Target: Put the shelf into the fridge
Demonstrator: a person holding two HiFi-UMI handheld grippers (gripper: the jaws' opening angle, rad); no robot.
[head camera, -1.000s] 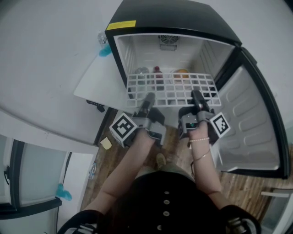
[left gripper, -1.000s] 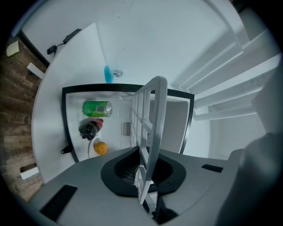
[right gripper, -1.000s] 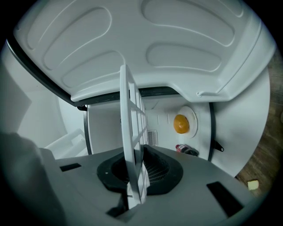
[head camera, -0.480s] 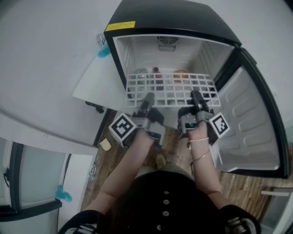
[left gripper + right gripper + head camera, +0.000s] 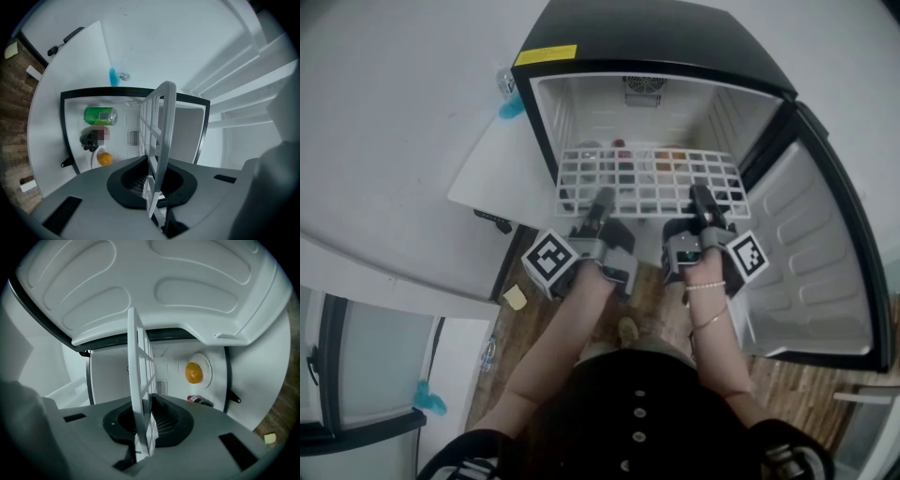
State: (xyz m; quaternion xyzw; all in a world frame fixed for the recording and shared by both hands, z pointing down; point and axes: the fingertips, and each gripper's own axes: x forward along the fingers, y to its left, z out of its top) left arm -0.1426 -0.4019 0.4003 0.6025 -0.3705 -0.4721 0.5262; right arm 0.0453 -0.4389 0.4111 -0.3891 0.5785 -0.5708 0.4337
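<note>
A small white-lined fridge [image 5: 675, 37] with a black top is seen from above, filling the upper centre of the head view. Its white moulded door [image 5: 811, 262] is swung wide open toward the lower right of the frame.

A white wire-grid shelf [image 5: 647, 178] is held flat across the fridge opening in the middle of the frame. Its far part is inside the cabinet and its near edge still sticks out toward the person. Whether its sides rest on the ribs of the fridge walls cannot be told.

The near edge is gripped at two places. The left hand-held gripper [image 5: 600, 202] is closed on the wire left of centre, and the right hand-held gripper [image 5: 703, 199] is closed on it right of centre. In each gripper view the grid is seen edge-on, pinched between nearly closed jaws.

Compared with a second ago, the shelf lies slightly higher in the frame and hides more of what is behind it. This is judged to mean it is being eased deeper, with seating still to be done.

Beneath the shelf, a green can [image 5: 100, 116], a dark bottle [image 5: 89, 139] and an orange fruit [image 5: 104, 159] are seen inside the fridge.
</note>
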